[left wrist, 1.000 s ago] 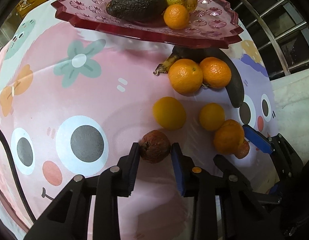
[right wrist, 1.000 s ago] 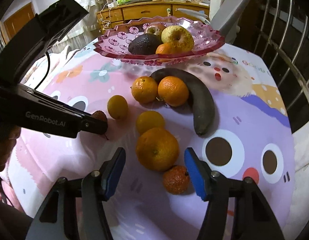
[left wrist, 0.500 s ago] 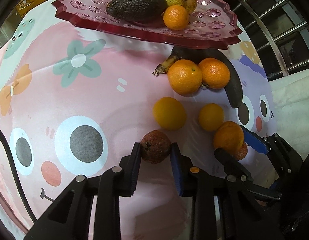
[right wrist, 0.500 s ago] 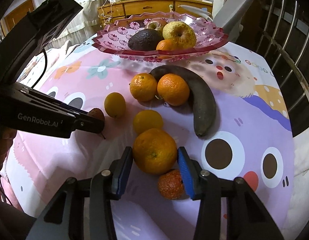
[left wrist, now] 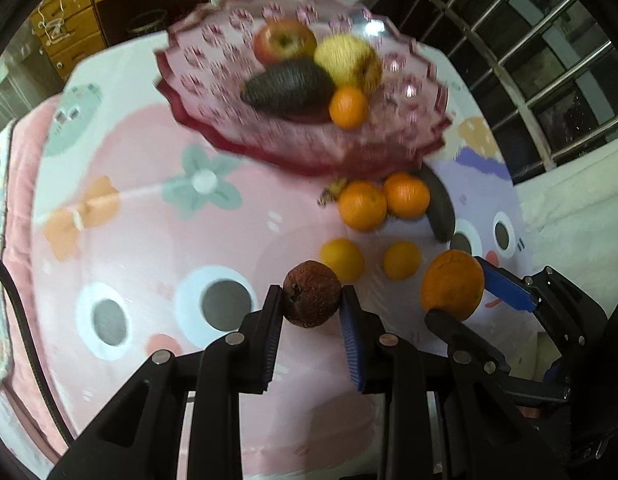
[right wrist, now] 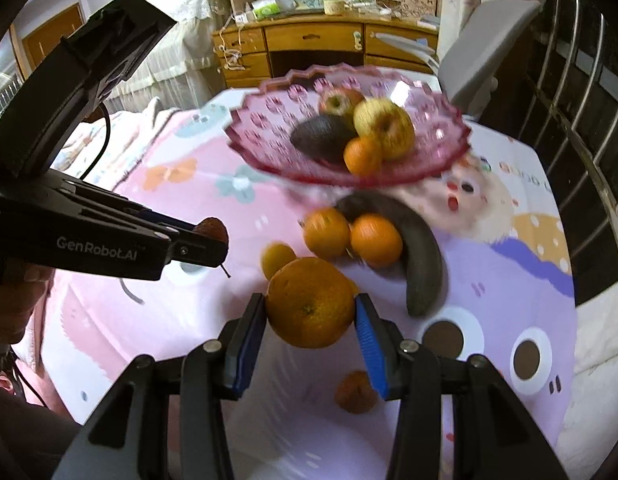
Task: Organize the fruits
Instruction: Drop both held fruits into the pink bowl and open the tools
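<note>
Left wrist view: left gripper [left wrist: 312, 306] clamped on brown shrivelled fruit [left wrist: 312, 299], fruit wedged between fingertips, raised above cartoon tablecloth [left wrist: 141, 216]. Pink glass dish [left wrist: 229, 120] ahead.

Right wrist view: right gripper [right wrist: 311, 320] clamped on large orange [right wrist: 310, 303], both pads touching its sides, lifted off cloth. Small mandarin [right wrist: 355, 392] lies below, near right finger. Dish beyond, holding avocado [right wrist: 323, 137].

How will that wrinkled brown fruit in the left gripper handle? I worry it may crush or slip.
The brown fruit looks dried and rough-skinned, so it probably grips well between the left gripper pads and weighs little. Its shrivelled shell may be brittle, so light pressure seems wise. Being roundish, it could roll once released.
</note>
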`<state>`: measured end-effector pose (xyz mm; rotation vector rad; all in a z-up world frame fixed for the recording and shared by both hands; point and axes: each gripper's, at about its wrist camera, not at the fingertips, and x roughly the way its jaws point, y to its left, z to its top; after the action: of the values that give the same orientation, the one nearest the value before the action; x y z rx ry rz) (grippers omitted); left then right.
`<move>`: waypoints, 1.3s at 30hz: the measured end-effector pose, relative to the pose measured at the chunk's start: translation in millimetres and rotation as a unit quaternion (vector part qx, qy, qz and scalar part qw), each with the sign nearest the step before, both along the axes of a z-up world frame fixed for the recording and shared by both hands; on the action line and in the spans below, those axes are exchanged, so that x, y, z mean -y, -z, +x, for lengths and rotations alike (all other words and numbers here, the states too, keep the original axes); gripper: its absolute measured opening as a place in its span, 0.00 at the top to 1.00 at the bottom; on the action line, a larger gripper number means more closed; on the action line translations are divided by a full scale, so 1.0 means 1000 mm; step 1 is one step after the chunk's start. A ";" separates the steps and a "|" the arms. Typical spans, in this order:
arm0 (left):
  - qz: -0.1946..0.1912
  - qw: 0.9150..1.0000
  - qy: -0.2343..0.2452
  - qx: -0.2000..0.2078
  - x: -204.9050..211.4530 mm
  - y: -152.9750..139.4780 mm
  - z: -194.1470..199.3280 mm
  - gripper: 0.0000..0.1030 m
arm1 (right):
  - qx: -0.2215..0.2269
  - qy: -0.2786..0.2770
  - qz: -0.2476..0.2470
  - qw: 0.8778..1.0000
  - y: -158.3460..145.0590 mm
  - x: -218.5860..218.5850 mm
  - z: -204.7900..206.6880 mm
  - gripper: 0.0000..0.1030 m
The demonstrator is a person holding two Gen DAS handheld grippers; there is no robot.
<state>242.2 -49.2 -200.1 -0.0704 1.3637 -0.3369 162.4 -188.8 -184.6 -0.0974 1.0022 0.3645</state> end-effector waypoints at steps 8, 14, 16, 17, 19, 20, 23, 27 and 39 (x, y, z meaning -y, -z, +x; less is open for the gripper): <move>0.000 0.999 -0.002 0.041 -0.022 -0.043 0.029 0.74 | 0.033 0.000 0.028 0.999 -0.041 -0.015 0.028 0.56; -0.010 0.998 -0.003 0.060 -0.029 -0.051 0.056 0.74 | 0.055 0.017 0.043 0.997 -0.053 -0.019 0.054 0.56; -0.017 0.998 -0.005 0.063 -0.028 -0.047 0.062 0.74 | 0.053 0.029 0.046 0.997 -0.049 -0.017 0.064 0.56; -0.021 0.998 -0.006 0.061 -0.028 -0.044 0.066 0.74 | 0.051 0.032 0.047 0.997 -0.047 -0.016 0.068 0.56; -0.025 0.998 -0.008 0.056 -0.026 -0.035 0.071 0.74 | 0.040 0.043 0.048 0.997 -0.040 -0.014 0.077 0.56; -0.027 0.998 -0.009 0.052 -0.025 -0.031 0.072 0.74 | 0.035 0.044 0.049 0.997 -0.036 -0.014 0.079 0.56; -0.032 0.998 -0.010 0.048 -0.022 -0.021 0.078 0.74 | 0.018 0.051 0.047 0.997 -0.026 -0.012 0.086 0.56; -0.036 0.998 -0.009 0.045 -0.020 -0.014 0.081 0.74 | 0.003 0.059 0.055 0.997 -0.017 -0.008 0.093 0.55; -0.031 0.998 -0.006 0.045 -0.021 -0.021 0.076 0.40 | 0.001 0.100 0.085 0.991 -0.026 0.010 0.090 0.45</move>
<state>318.1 -28.7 -178.6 -0.1143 1.2628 -0.3684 252.6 -198.5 -158.8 0.1559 0.9661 0.2647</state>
